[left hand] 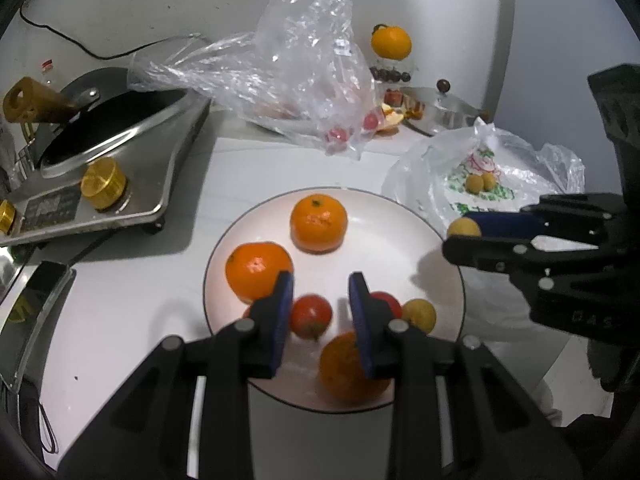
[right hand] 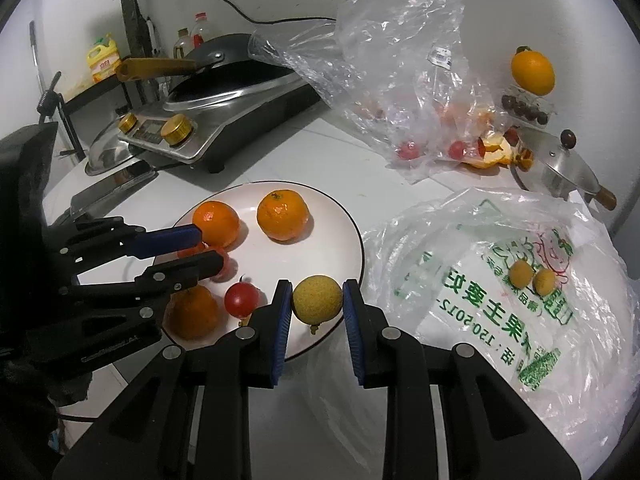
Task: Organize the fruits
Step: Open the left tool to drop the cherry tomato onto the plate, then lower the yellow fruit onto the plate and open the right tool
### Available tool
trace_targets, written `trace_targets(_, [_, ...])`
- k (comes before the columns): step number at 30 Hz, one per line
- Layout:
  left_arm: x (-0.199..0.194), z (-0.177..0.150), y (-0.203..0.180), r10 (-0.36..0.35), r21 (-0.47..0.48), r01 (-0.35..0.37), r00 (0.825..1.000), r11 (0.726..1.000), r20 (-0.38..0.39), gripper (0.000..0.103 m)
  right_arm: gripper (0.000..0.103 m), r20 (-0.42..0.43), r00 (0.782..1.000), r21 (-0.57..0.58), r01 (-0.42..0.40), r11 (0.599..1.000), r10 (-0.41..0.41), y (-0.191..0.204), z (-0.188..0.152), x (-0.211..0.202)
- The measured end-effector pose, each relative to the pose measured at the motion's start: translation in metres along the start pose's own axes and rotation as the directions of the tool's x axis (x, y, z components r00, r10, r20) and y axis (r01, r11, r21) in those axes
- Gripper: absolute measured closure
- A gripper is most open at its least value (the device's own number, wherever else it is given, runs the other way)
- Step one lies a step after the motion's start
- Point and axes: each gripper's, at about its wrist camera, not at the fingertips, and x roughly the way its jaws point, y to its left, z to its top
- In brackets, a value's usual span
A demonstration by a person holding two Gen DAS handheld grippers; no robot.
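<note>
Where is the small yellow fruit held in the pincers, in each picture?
Left wrist view: far right, just past the plate's rim, the yellow fruit sits in the tips of the right gripper.
Right wrist view: low centre, the yellow fruit between the right gripper's blue pads, over the plate's near rim.
Shared landmark: the white plate with oranges.

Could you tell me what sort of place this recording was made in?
Most likely a home kitchen counter. An induction cooker carrying a wok stands at the back, a steel pot lid lies to the right, and bottles sit on a rack behind.
</note>
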Motion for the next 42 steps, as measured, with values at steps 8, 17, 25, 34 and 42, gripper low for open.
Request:
trace_targets(8, [-0.009, -0.001, 0.018, 0.017, -0.025, -0.017, 1.000, 1.000, 0.013, 0.073, 0.076, -0.007, 1.000, -0.012, -0.025, 1.000, 0.025, 0.011, 0.006, 0.013])
trace_targets(17, [-0.018, -0.004, 0.036, 0.040, -0.059, -0.038, 0.999, 0.998, 0.029, 0.072, 0.076, -0.018, 0.998, -0.040, -0.064, 0.997, 0.064, 0.030, 0.017, 0.032])
trace_targets(25, [-0.022, -0.009, 0.049, 0.051, -0.076, -0.049, 0.998, 0.996, 0.030, 0.072, 0.076, -0.036, 0.995, -0.046, -0.096, 0.994, 0.095, 0.043, 0.024, 0.048])
trace_targets(34, [-0.029, -0.015, 0.056, 0.064, -0.091, -0.060, 0.997, 0.994, 0.032, 0.072, 0.076, -0.053, 0.990, -0.038, -0.135, 0.990, 0.133, 0.052, 0.030, 0.062])
trace_targets(42, [-0.034, -0.015, 0.056, 0.070, -0.094, -0.066, 0.997, 0.993, 0.038, 0.072, 0.075, -0.058, 0.988, -0.038, -0.148, 0.988, 0.146, 0.057, 0.031, 0.063])
